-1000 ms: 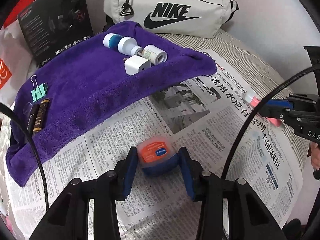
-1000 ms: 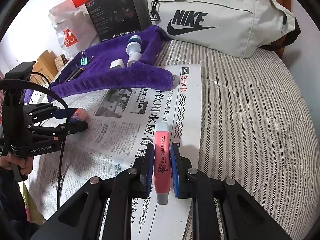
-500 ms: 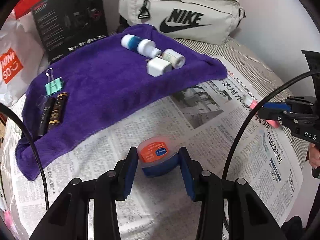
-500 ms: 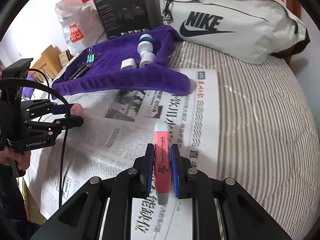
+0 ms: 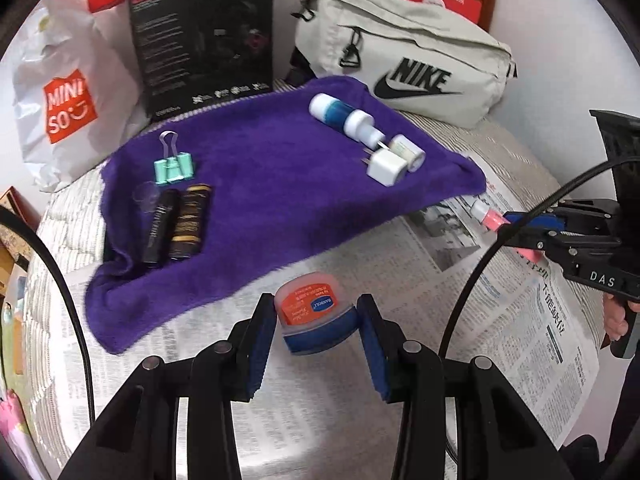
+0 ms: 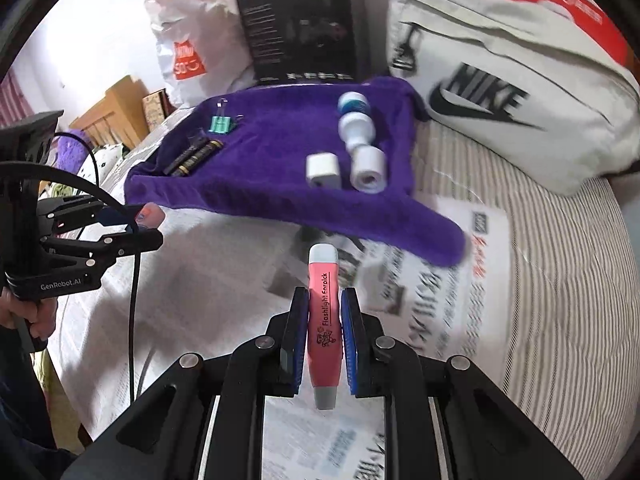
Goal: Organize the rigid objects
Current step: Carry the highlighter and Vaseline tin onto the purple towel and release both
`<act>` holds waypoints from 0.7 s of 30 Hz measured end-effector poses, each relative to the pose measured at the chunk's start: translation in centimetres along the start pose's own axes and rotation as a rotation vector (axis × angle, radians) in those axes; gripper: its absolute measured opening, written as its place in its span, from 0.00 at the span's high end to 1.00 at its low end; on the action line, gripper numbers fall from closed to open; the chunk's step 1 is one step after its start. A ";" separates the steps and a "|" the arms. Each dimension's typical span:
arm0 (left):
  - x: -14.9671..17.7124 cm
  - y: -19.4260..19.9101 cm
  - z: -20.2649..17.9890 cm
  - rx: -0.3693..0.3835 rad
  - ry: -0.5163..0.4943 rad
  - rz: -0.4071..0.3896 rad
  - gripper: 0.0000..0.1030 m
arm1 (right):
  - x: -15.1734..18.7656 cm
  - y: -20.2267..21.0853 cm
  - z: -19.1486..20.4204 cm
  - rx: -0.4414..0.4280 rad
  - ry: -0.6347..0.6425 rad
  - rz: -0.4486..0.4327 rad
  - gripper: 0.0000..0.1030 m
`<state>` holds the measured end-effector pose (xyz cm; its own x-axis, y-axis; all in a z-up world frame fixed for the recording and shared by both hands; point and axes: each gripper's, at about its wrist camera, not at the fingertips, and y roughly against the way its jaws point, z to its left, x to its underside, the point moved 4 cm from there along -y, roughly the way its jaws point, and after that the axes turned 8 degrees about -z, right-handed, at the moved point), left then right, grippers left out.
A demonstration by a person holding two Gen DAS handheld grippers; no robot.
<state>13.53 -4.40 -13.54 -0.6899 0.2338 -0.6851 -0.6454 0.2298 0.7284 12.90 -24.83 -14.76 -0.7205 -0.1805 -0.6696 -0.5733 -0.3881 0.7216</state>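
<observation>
The left gripper (image 5: 316,320) holds a small round jar with an orange lid and blue base (image 5: 314,312) between its blue-padded fingers (image 5: 260,340), which are closed against the jar's sides. The jar sits above a spread newspaper (image 5: 520,320) just in front of a purple fleece towel (image 5: 272,184).

The right gripper (image 6: 324,336) holds a pink highlighter pen with a white cap and grey end (image 6: 325,316), its narrow fingers (image 6: 298,336) pressed tight on the pen's barrel. The pen points away from the camera, toward the towel's near edge, above the newspaper.

On the purple towel, at the left, lie a mint green binder clip (image 5: 174,166) and, just below it, two dark cylindrical tubes with gold bands (image 5: 178,224) side by side. At the right lie a white and blue bottle (image 5: 344,118), a small white roll (image 5: 408,152) and a white cube-shaped plug adapter (image 5: 386,166), close together.

All of this rests on a bed with a striped cover (image 6: 560,280). Behind the towel stand a beige Nike waist bag (image 5: 404,64), a black product box (image 5: 204,36) and a white Miniso shopping bag (image 5: 68,100).
</observation>
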 end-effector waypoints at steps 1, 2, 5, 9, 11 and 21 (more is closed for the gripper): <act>-0.1 0.1 0.3 0.000 0.004 -0.003 0.62 | -0.3 -0.1 0.4 -0.007 0.009 -0.001 0.84; -0.3 0.2 0.9 -0.001 0.013 -0.009 0.62 | -0.6 -0.3 0.8 -0.012 0.017 -0.002 0.84; -0.7 0.7 2.0 -0.003 0.035 -0.024 0.62 | -1.5 -0.6 1.7 -0.025 0.033 -0.004 0.84; -1.5 1.1 3.3 -0.011 0.046 -0.041 0.62 | -2.5 -1.0 2.6 -0.048 0.046 -0.010 0.84; -1.9 1.4 3.9 -0.011 0.051 -0.049 0.62 | -3.2 -1.2 2.9 -0.052 0.056 -0.018 0.84; -4.3 0.3 6.2 -0.006 0.069 -0.046 0.62 | -6.9 -2.5 2.5 -0.059 0.062 -0.048 0.84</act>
<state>18.36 0.52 -10.47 -0.6802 0.1578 -0.7159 -0.6789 0.2329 0.6963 18.34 -20.30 -11.53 -0.6658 -0.2155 -0.7143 -0.5815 -0.4500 0.6778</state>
